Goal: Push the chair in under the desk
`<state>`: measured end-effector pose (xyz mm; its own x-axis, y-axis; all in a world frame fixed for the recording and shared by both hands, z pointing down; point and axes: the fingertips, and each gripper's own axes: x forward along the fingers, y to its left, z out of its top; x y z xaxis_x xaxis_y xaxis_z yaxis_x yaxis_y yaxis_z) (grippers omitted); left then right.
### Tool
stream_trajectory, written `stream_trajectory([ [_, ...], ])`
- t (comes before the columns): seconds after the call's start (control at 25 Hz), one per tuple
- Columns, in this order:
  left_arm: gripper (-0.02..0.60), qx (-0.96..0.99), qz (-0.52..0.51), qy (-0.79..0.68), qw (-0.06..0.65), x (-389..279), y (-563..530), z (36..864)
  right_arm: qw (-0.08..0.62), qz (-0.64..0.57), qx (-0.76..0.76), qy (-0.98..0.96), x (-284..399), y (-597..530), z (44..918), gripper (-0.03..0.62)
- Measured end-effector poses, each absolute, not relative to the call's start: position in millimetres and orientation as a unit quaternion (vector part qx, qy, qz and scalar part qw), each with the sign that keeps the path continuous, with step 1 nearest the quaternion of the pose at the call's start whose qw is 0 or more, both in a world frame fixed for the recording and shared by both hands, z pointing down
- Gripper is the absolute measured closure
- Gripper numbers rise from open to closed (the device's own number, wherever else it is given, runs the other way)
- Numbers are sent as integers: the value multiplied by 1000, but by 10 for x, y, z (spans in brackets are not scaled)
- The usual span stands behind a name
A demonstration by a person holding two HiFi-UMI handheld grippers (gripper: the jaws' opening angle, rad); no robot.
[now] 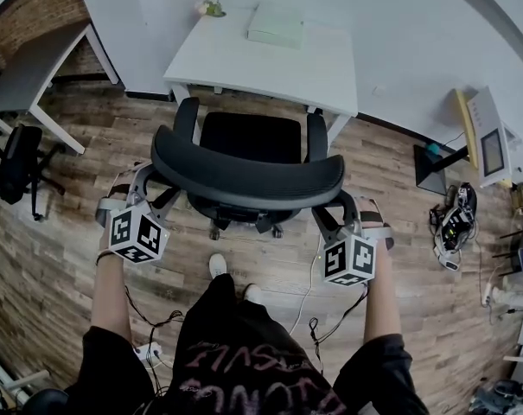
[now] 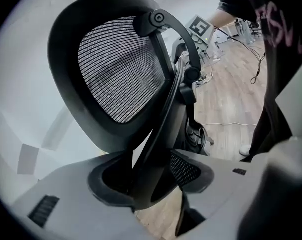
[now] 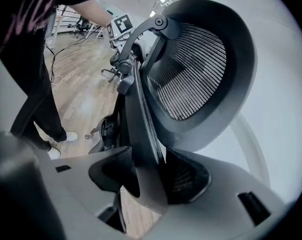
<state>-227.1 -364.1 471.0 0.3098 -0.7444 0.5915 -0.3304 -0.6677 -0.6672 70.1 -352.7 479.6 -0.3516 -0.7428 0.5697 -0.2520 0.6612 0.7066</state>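
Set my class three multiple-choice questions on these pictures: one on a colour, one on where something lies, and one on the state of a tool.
1. What colour is the chair in front of the desk?
A. White
B. Black
C. Red

2. Where does the pale box lie?
A. On the chair's seat
B. On the desk, near its far edge
C. On the wooden floor

3. How does the left tool stand?
A. Open, clear of the chair
B. Lying on the desk
C. Shut on the edge of the backrest

Answers:
1 B: seat, arms and backrest all show black in the head view.
2 B: the box rests on the white desktop, toward the wall.
3 C: the left gripper view shows its jaws clamped on the backrest's edge.
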Motion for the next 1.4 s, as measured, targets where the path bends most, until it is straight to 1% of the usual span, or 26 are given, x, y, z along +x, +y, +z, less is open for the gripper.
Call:
stream_trajectory([
  [1.4, 336, -800, -447, 310, 252, -2474, -5635, 4752, 494, -241, 372, -748, 472, -5267, 4859, 375],
])
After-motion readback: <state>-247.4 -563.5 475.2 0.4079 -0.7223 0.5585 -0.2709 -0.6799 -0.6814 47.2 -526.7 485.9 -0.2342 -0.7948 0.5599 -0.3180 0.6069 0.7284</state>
